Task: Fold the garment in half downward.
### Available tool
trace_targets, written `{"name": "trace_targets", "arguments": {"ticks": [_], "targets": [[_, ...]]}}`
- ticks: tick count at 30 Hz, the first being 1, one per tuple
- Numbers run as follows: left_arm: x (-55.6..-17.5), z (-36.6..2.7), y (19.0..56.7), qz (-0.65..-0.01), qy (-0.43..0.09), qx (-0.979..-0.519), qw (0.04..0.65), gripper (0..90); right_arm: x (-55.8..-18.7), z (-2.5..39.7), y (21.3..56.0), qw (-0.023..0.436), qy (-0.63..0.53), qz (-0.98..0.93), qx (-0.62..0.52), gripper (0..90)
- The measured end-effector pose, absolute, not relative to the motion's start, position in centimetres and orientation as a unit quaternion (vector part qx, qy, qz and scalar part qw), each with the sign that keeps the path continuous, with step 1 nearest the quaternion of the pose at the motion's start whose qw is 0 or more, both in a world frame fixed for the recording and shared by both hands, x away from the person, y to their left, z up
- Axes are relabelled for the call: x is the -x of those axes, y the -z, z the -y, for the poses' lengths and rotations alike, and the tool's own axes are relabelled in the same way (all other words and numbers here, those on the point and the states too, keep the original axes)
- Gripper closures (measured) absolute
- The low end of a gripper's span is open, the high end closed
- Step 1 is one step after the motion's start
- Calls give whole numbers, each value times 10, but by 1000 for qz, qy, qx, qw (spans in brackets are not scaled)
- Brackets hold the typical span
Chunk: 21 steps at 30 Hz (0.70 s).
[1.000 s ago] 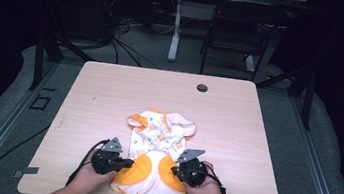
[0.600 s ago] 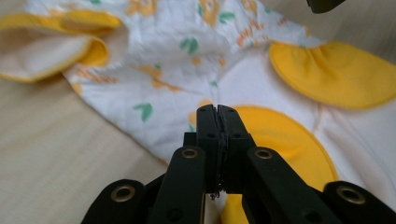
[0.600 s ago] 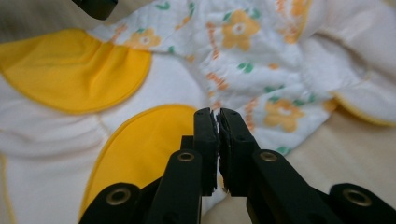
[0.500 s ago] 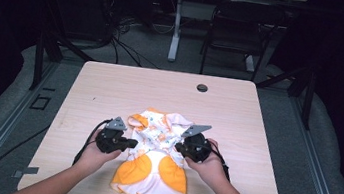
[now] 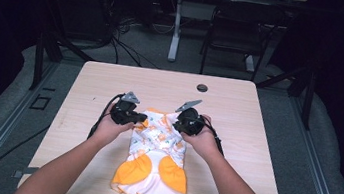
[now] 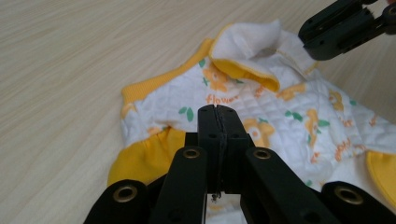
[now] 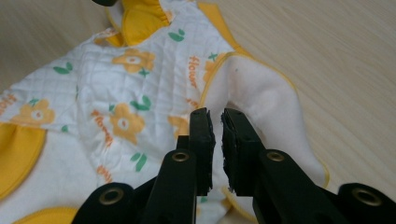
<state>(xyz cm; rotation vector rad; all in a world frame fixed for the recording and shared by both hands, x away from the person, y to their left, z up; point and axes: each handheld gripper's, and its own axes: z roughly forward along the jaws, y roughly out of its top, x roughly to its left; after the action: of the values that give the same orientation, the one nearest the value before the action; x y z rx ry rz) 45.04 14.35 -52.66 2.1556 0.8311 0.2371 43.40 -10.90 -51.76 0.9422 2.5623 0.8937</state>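
The pale wooden table point(image 5: 111, 84) carries a small flowered white-and-yellow garment point(image 5: 156, 158), now stretched lengthwise toward the near edge. A second ago both grippers sat at its near hem; they have moved up to its far end — probably the start of a fold (my guess). The left gripper point(image 6: 218, 112) is closed, empty; the right gripper point(image 7: 215, 116) hangs slightly parted beside a white flap.

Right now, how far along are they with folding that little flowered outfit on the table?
Early on. The garment lies mostly flat on the table, its yellow bottom end spread toward the person. In hand: the left gripper, jaws together, and the right gripper, jaws slightly apart, are at its top end, where a white flap is turned over. No finished fold visible; likely most remains.
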Motion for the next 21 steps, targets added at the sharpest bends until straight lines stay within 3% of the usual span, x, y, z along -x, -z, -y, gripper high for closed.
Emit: {"name": "trace_targets", "arguments": {"ticks": [8, 21], "targets": [[-475, -139, 538, -353, -114, -851, 371, 875, -464, 94, 526, 139, -300, -877, -348, 769], [-490, -147, 556, -384, -110, -842, 362, 631, -490, 106, 544, 146, -284, -857, -405, 600]]}}
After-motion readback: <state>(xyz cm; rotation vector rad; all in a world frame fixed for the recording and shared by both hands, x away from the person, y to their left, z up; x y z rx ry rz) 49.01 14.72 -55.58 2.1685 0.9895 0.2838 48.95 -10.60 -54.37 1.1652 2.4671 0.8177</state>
